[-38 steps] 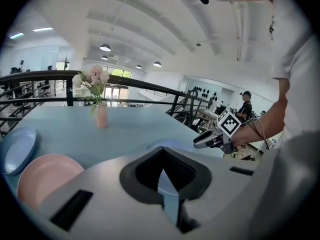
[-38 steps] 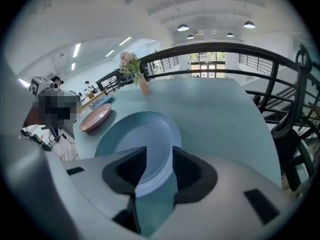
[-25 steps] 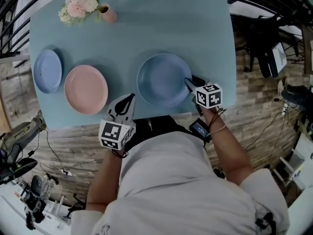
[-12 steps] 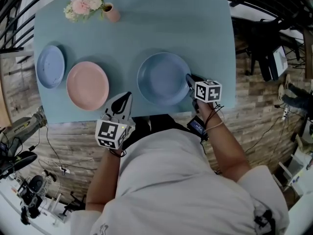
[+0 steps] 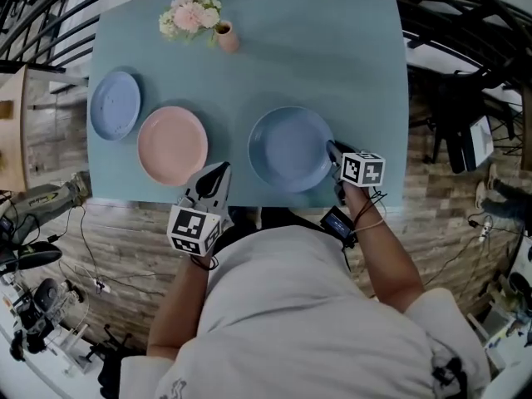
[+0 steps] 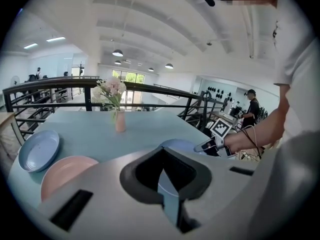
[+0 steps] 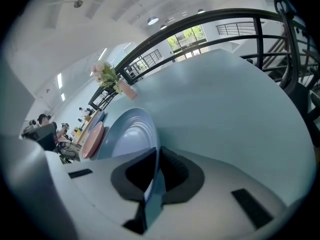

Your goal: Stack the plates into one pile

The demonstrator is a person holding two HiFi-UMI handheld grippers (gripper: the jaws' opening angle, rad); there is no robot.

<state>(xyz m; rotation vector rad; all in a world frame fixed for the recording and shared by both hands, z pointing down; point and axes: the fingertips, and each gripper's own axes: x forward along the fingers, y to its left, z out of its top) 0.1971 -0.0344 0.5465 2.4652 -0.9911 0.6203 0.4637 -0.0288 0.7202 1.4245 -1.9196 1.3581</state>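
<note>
At the table (image 5: 332,40)'s near edge, right tool (image 5: 332,150) is just closing on the large blue plate (image 5: 287,148)'s rim; I'm keeping it level. Left tool (image 5: 218,173) closed, empty.

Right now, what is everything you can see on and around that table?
table: one, pale blue, middle of the head view.
large plate: one, blue, near the table's front edge.
pink plate: one, pink, left of the large plate.
small plate: one, blue, furthest left.
vase: one, pink, at the far edge, holding pale pink flowers.
railing: black, beyond the table.
floor: wood planks, below the table.
left gripper: one, grey, shut and empty, at the front edge.
right gripper: one, its jaws have just been closing and now pinch the large plate's right rim.
</note>
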